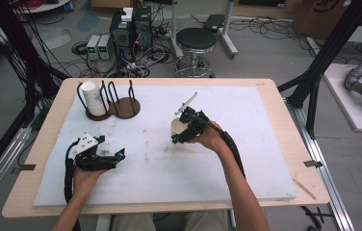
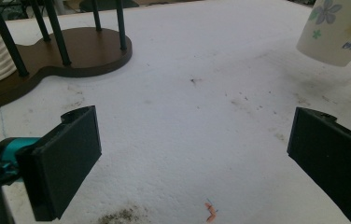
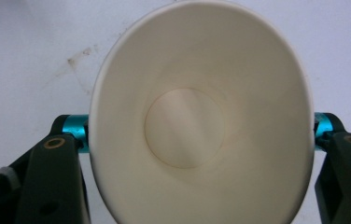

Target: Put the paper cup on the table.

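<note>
- Paper cup (image 3: pixel 201 130) pinched between right gripper (image 1: pixel 185 129) jaws, smooth, round, empty inside.
- Left gripper (image 2: pixel 192 158) spread wide over rough white foam mat (image 2: pixel 187 116), nothing between.
- Stacked cups (image 1: pixel 94 97) in wire rack (image 1: pixel 121 103), beyond left fingers.

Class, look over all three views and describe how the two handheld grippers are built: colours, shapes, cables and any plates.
Both are black tools with two flat, rectangular black jaws and teal metal fittings at the jaw bases. The left gripper carries a pale three-cornered plate on top, and a black cable loops back from it along the forearm. The right gripper trails a thick black cable along the forearm. No sleeves show on the forearms.
</note>
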Motion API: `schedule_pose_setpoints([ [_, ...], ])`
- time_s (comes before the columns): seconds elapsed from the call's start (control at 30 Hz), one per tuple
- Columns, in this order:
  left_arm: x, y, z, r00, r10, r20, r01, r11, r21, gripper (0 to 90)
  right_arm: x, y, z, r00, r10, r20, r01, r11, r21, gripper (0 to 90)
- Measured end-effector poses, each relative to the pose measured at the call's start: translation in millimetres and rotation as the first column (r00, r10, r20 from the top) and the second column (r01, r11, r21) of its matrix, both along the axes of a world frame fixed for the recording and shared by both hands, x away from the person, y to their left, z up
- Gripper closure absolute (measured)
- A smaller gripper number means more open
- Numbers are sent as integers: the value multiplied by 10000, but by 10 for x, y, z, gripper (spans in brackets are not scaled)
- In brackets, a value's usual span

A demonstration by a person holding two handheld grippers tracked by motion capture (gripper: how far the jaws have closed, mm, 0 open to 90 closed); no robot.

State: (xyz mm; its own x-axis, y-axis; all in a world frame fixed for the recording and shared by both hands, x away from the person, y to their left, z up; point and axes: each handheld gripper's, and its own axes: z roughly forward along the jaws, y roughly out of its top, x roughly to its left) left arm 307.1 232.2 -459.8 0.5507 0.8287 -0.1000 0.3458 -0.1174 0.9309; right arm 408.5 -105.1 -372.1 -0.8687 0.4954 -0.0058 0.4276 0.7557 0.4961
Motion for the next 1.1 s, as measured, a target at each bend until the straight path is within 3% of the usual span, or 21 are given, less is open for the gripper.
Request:
schedule_pose_setpoints([
  [0.27, -2, -3, 0, 10000, -52, 14, 52, 10000, 42, 27, 13, 138, -124, 9997, -13, 236, 35, 9958, -912, 311],
  [0.5, -2, 2, -1, 10000, -44, 19, 44, 10000, -22, 27, 11, 245, -220, 9993, 69, 355, -23, 9917, -1287, 312],
  [0.67, -5, 5, -1, 10000, -65, 34, 66, 10000, -44, 27, 17, 197, -303, 9987, -283, 432, 295, 9992, -287, 313],
  [0.93, -3, 3, -2, 10000, -50, 29, 50, 10000, -41, 27, 15, 198, -308, 9988, -299, 395, 309, 9992, -257, 302],
  [1.1, -4, 3, -2, 9999, -125, 34, 125, 9999, -33, 27, 24, 196, -341, 9994, -244, 234, 254, 9987, -437, 172],
])
